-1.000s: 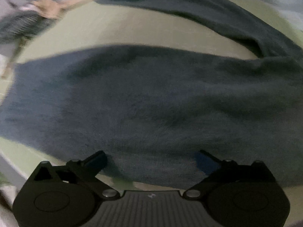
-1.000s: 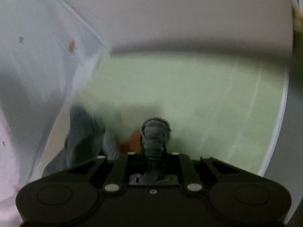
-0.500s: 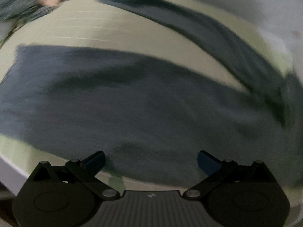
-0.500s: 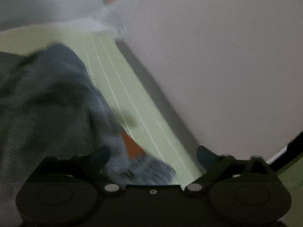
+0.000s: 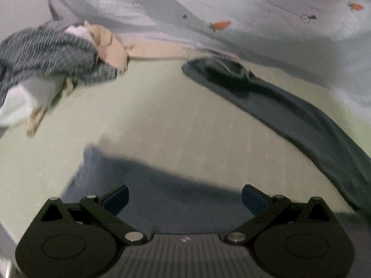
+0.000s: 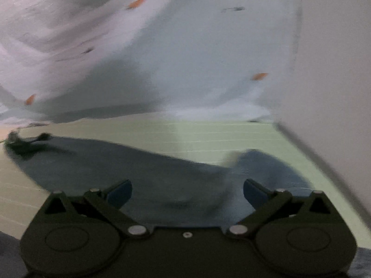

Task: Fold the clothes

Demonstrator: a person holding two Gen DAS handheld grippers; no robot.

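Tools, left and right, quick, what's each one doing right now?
Left tool: open, holding nothing, above the dark garment.
Right tool: open, just released, nothing between its pads.

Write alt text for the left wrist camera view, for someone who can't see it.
The open left gripper hangs empty over a dark blue garment spread on a pale green surface, one long sleeve stretched away at the right. A heap of striped and tan clothes lies far left, before a carrot-print sheet.
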